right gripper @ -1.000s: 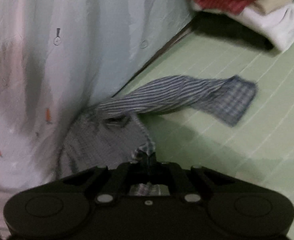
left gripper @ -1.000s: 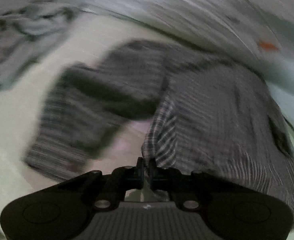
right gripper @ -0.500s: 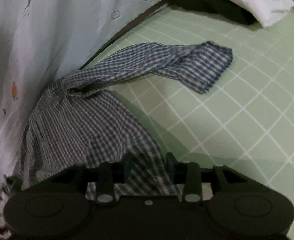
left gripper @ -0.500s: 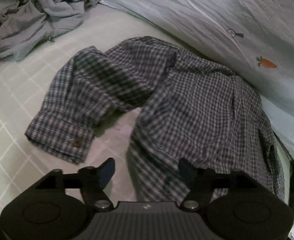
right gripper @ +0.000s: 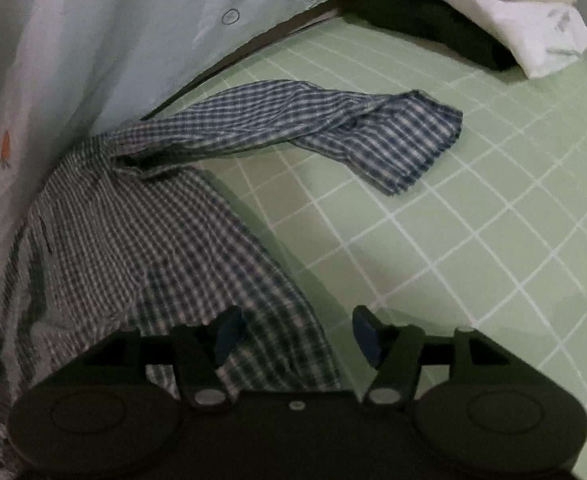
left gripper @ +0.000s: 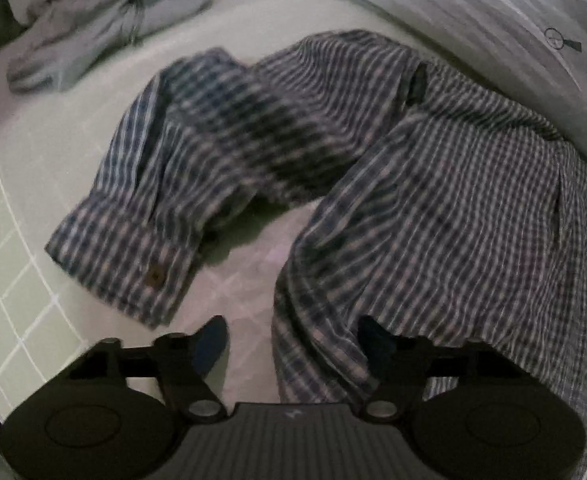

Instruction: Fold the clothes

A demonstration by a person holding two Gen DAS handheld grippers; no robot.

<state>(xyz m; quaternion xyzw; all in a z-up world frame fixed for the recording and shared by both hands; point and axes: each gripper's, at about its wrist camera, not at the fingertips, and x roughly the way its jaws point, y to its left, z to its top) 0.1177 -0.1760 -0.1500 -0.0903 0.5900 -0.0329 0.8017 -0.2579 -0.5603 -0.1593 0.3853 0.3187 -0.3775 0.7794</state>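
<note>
A blue-and-white checked shirt (left gripper: 433,200) lies spread on the green grid sheet (left gripper: 9,300). One sleeve (left gripper: 165,200) bends toward its buttoned cuff (left gripper: 125,264) in the left wrist view. My left gripper (left gripper: 293,344) is open above the shirt's lower hem, holding nothing. In the right wrist view the shirt body (right gripper: 141,248) lies at the left and the other sleeve (right gripper: 313,120) stretches right across the sheet (right gripper: 473,240). My right gripper (right gripper: 297,332) is open over the hem's edge, empty.
A crumpled grey garment (left gripper: 101,20) lies at the far left of the bed. A pale blue printed quilt (left gripper: 473,12) runs along the back, also in the right wrist view (right gripper: 93,48). Folded clothes (right gripper: 513,16) are stacked at the far right.
Both grippers were shut on the shirt's hem a second ago; they opened and let it go. The shirt now lies flat, and both grippers sit a little closer to it.
</note>
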